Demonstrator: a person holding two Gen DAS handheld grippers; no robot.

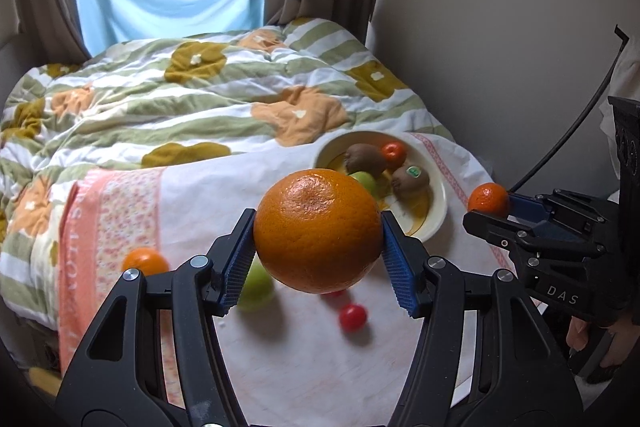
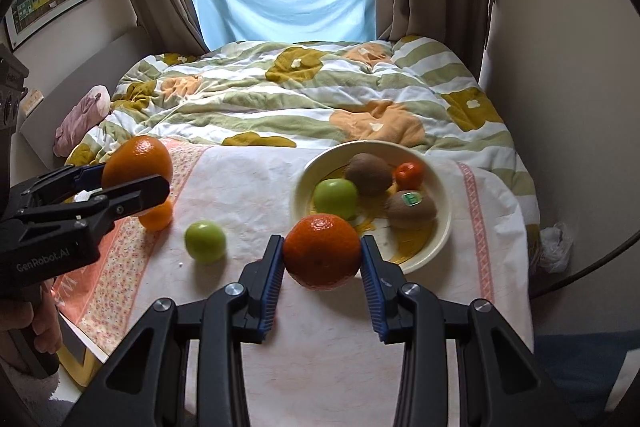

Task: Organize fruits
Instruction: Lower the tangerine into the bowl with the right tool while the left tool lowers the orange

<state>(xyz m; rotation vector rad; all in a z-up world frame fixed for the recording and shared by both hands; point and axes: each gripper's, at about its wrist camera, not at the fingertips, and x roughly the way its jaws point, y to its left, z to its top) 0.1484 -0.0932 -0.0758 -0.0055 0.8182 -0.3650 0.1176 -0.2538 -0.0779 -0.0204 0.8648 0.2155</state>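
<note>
My left gripper (image 1: 318, 241) is shut on a large orange (image 1: 318, 231), held above the white cloth; the same gripper (image 2: 132, 183) and orange (image 2: 138, 163) show at the left of the right wrist view. My right gripper (image 2: 322, 259) is shut on a small mandarin (image 2: 322, 251), just in front of the cream bowl (image 2: 440, 227); it also appears at the right of the left wrist view, mandarin (image 1: 488, 199). The bowl (image 1: 438, 211) holds two kiwis (image 2: 368, 173), a green apple (image 2: 335, 198) and a small mandarin (image 2: 409, 174).
On the cloth lie a green apple (image 2: 205, 241), a small orange (image 2: 157, 215) and a red cherry tomato (image 1: 353, 317). A flowered quilt (image 2: 320, 99) covers the bed behind. A wall runs along the right; a person's hand (image 1: 600, 343) holds the right gripper.
</note>
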